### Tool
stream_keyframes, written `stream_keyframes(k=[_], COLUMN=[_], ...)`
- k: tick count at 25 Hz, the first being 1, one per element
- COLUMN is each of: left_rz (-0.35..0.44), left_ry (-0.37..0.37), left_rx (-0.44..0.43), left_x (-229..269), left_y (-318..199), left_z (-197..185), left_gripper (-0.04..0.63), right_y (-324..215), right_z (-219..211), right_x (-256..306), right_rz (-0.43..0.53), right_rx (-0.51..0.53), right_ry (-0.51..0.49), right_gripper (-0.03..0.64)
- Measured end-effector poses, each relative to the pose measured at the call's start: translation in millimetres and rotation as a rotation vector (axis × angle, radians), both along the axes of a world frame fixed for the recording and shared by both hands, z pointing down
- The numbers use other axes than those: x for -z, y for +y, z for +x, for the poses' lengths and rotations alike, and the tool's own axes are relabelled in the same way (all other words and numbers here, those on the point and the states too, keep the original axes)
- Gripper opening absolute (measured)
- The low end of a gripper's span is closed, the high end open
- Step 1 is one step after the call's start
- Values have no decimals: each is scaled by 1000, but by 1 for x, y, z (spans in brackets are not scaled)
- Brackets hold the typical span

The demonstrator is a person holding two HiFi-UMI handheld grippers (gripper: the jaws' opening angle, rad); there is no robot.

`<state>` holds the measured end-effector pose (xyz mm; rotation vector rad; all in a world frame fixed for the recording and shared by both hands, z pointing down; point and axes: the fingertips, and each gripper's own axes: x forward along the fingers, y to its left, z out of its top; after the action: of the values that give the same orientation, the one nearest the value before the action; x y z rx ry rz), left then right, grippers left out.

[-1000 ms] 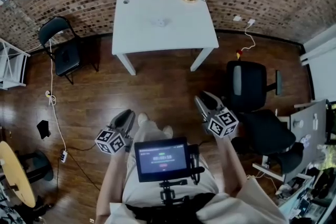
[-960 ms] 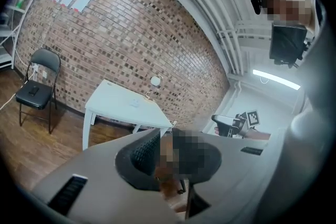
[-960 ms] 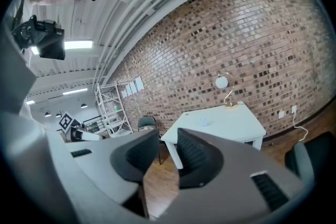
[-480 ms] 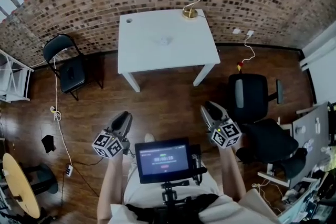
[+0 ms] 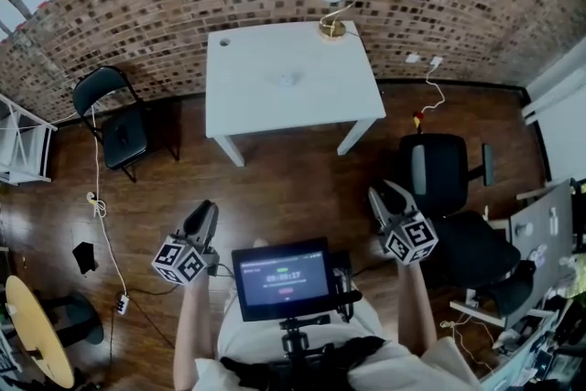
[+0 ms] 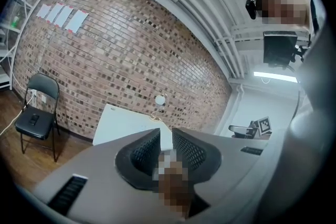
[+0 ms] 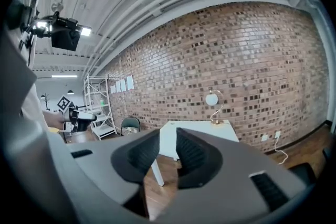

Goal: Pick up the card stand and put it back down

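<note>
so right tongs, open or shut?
Open and empty: the right tongs show a clear gap with only floor and white table behind. They have just been closing further.

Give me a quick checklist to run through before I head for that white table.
1. Left claw empty, jaws apart: ok.
2. Right claw empty, jaws apart, have just been closing: ok.
3. Target identified: cannot tell; the small object on the white table is too small to name.
4. Table within reach: not ok; open floor lies between.
5. Lamp clear of that object: ok, at the back edge.
</note>
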<state>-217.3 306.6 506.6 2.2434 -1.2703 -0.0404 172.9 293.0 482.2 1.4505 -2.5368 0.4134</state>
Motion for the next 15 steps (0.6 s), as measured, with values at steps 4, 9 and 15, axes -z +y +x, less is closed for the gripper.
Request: stream_keyframes(k=[4,9,15], left_rz=[-23,-26,-22], left_ry=[1,-9,-28], left_rx=[-3,-9,-17], left_x=[-12,-14,-4], left_y=[-2,-8,-22], left_z=[-2,-4,-14], left_gripper=[71,71,71], right_y=[-10,-19,-32], right_z=[-17,-38,-55], right_x=[-5,-4,7], right_rz=[-6,-5,-29], right_rx=[20,55,66], right_ry=[-11,-19,-16], right_gripper=[106,106,106])
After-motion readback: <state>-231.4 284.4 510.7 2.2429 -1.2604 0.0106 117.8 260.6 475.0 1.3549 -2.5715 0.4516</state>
